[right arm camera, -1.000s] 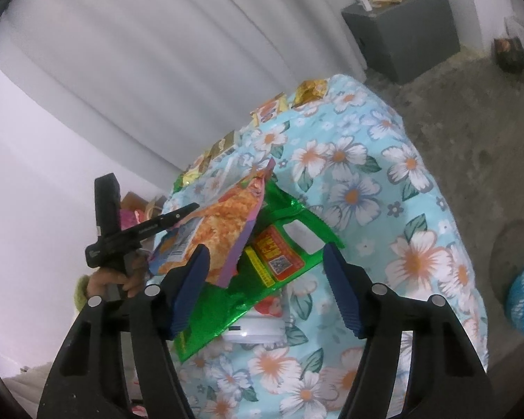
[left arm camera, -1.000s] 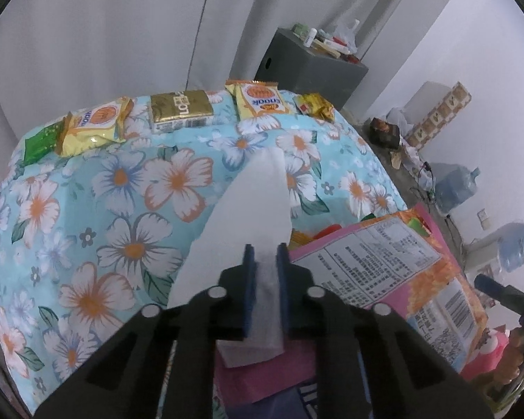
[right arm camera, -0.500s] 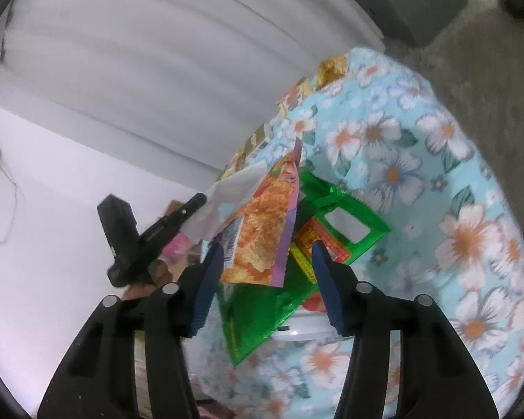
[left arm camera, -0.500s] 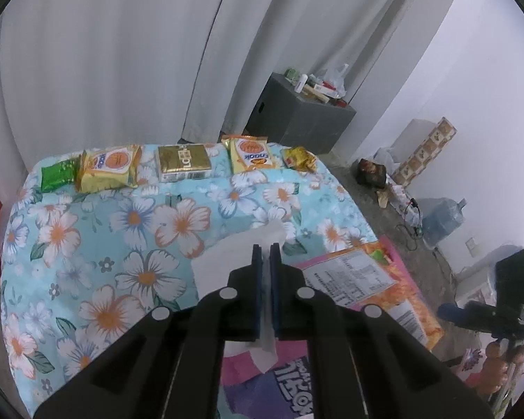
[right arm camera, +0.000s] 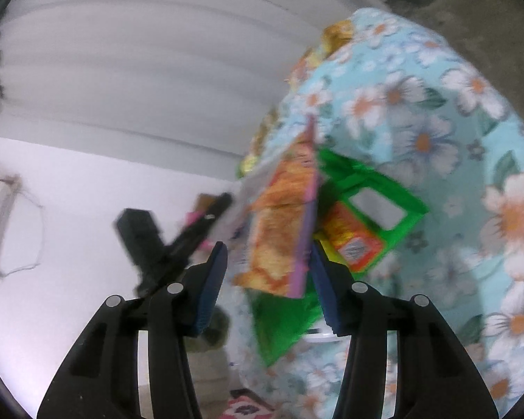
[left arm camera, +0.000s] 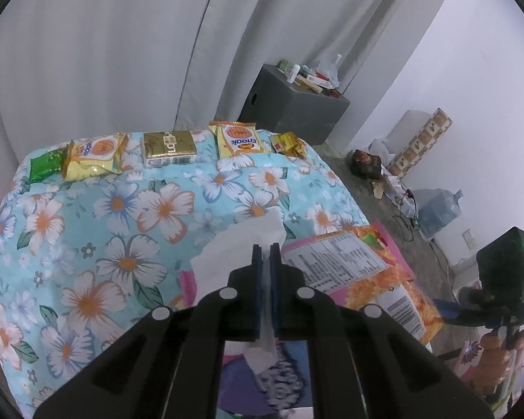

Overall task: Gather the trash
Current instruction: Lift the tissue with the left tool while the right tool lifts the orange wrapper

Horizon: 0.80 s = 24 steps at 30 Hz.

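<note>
My left gripper [left arm camera: 266, 249] is shut on a white tissue [left arm camera: 239, 244], held above the floral tablecloth [left arm camera: 122, 216]. Right of it lies an orange and pink snack bag [left arm camera: 363, 272], and a purple wrapper [left arm camera: 283, 384] lies below the jaws. In the right wrist view my right gripper [right arm camera: 267, 272] is open, with the orange and pink snack bag [right arm camera: 283, 223] between its fingers and a green wrapper [right arm camera: 366, 216] behind it. The left gripper [right arm camera: 178, 241] appears there at the left, blurred.
Several sealed snack packs [left arm camera: 164, 146] line the table's far edge in front of a grey curtain [left arm camera: 122, 52]. A grey cabinet [left arm camera: 293, 104] with clutter stands behind the table. A water jug [left arm camera: 440, 213] and cables lie on the floor at the right.
The left gripper has lifted the tissue slightly and stays shut. The right gripper has moved in around the orange snack bag, its fingers closer together than a second ago.
</note>
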Tool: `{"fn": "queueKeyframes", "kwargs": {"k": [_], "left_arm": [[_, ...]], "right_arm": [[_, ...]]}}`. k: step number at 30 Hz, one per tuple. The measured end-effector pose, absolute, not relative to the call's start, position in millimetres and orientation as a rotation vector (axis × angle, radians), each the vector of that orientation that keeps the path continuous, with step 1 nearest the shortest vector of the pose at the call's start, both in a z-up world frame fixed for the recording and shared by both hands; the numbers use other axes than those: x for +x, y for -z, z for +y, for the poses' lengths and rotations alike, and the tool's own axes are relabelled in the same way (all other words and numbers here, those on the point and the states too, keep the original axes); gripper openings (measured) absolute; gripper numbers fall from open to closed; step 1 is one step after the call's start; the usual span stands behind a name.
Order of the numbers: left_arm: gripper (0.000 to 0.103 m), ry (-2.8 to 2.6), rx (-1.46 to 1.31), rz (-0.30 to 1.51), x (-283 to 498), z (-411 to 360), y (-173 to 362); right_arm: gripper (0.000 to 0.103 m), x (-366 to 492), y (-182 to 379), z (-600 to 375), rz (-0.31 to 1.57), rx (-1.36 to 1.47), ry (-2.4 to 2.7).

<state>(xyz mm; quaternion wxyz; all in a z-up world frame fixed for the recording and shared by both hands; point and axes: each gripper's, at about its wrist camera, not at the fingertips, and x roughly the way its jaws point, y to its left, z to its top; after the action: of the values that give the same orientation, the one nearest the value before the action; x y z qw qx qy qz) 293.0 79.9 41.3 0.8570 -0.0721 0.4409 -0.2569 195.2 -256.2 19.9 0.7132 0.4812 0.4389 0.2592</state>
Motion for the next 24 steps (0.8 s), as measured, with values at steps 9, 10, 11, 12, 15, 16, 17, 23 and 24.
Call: {"fn": "queueKeyframes", "kwargs": {"k": [9,10,11,12,15,16,17,23,24], "left_arm": [[0.004,0.553,-0.138,0.936,292.5,73.4,-37.7],[0.004,0.553,-0.137,0.938,292.4,72.5,-36.9],[0.004,0.554,-0.135,0.941,291.9,71.6,-36.2],[0.004,0.555,-0.135,0.942,291.6,71.6,-35.8],[0.004,0.558,-0.135,0.946,290.9,70.6,-34.5],[0.004,0.560,-0.135,0.948,290.1,69.7,-34.0],[0.004,0.561,-0.134,0.949,290.0,69.2,-33.6],[0.004,0.564,-0.133,0.950,287.2,65.9,-30.8],[0.004,0.565,-0.136,0.951,286.6,65.3,-29.9]], "right_arm": [[0.043,194.8,-27.8,-247.9,0.930,1.109,-0.657],[0.043,194.9,-26.5,-246.5,0.936,1.113,-0.658],[0.041,196.0,-24.6,-244.2,0.943,1.120,-0.661],[0.040,196.1,-23.4,-243.1,0.946,1.125,-0.664],[0.040,198.5,-19.2,-238.7,0.943,1.157,-0.694],[0.040,197.6,-19.5,-237.6,0.943,1.164,-0.700],[0.040,198.0,-19.3,-236.3,0.939,1.175,-0.710],[0.041,202.9,-20.8,-227.6,0.930,1.201,-0.723],[0.041,204.0,-20.3,-225.7,0.937,1.203,-0.719]]}}
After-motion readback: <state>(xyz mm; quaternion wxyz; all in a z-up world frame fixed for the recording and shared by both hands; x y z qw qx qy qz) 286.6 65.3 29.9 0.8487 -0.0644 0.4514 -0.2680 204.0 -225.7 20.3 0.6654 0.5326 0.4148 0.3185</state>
